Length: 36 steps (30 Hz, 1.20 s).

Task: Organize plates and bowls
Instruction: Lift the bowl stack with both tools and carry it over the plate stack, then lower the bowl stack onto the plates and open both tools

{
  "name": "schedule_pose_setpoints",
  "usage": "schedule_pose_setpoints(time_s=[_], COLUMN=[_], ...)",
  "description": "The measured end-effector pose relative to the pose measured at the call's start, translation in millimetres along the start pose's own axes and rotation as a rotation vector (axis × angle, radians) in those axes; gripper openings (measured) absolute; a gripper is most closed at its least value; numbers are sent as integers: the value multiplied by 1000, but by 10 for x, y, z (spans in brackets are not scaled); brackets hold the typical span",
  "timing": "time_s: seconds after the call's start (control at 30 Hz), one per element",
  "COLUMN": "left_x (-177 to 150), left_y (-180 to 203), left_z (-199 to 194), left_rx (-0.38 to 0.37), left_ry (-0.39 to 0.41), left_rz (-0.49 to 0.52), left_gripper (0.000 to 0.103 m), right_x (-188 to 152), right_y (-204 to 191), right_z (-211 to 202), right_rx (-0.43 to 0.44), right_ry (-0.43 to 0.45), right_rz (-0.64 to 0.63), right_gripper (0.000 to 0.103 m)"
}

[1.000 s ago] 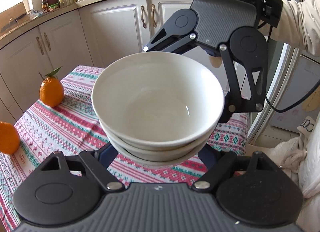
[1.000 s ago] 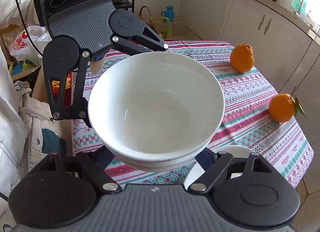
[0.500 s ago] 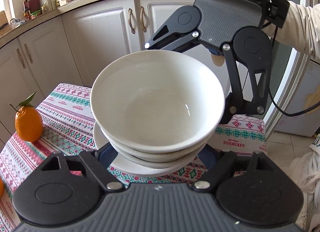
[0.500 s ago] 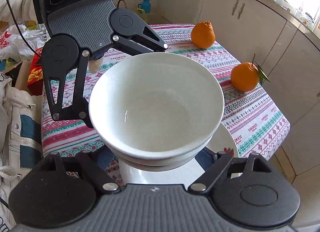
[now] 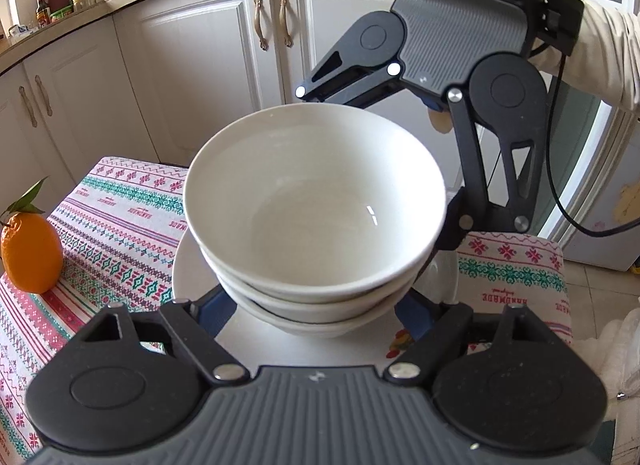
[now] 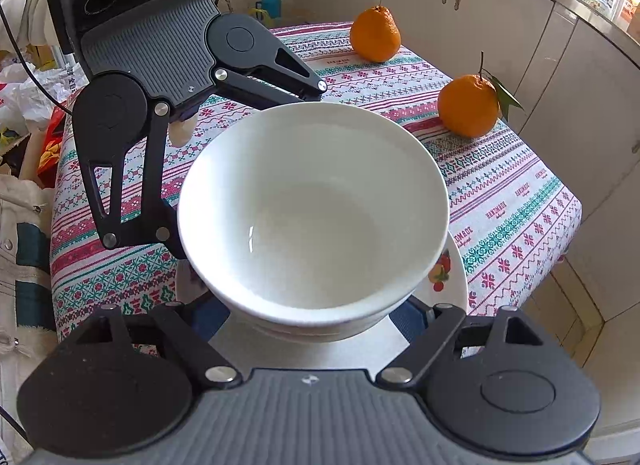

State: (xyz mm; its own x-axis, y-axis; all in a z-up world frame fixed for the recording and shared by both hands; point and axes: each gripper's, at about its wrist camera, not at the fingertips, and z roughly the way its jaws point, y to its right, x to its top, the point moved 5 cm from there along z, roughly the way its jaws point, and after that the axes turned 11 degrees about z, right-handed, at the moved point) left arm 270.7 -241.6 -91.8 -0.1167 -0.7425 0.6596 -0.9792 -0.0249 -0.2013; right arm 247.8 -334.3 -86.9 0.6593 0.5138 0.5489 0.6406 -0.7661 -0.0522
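Stacked already: white bowls (image 5: 316, 205), one inside the other, looks like three. Held up from two sides. Left gripper (image 5: 312, 309) pinching the bottom of the stack, one blue finger on each side. Right gripper (image 6: 310, 317) doing the same from the other side. Not spread wide and not pressed together, just snug round the bowls.

Right under the stack, a white plate (image 6: 456, 277) with a small fruit picture on its rim, lying close to a corner of the table (image 6: 500, 193). Hard to tell whether the bottom bowl touches the plate or hangs just over it.

Two oranges (image 6: 376, 35) (image 6: 468, 105) farther along the striped cloth, well apart from the plate, near the far edge.

Seems mostly done: bowls together, plate ready below. Left to do, as a guess: set the stack down in the middle of the plate, let go with both grippers, pull them away. No other plates or bowls in sight on the cloth.
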Motion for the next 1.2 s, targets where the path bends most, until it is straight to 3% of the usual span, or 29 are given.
schedule_pose_setpoints(time_s=[0.43,0.53,0.7,0.83,0.97,1.1,1.2], left_x=[-3,-5,-3,-41,-138,-231,-263], left_y=[-97,-56,18,102,244,391,451], left_z=[47,31,-151,-448,-750,-959,-1053], left_rx=[-2,28,95,197,338,443,569], left_ry=[11,12,51,105,165,153,76], left_rz=[-39,-21,-24,-84,-188,-317,-427], left_gripper=[85,86,98,102,102,102,102], right_x=[7,7,7,-16,-74,-208,-321], right_y=[108,97,30,-97,-231,-369,-480], right_z=[-29,-45,-131,-274,-392,-438,-464], right_rx=[2,-3,-41,-117,-314,-432,-529], right_ry=[24,33,65,106,153,184,207], right_rz=[49,66,101,156,301,556,755], right_gripper=[89,90,101,103,103,103,103])
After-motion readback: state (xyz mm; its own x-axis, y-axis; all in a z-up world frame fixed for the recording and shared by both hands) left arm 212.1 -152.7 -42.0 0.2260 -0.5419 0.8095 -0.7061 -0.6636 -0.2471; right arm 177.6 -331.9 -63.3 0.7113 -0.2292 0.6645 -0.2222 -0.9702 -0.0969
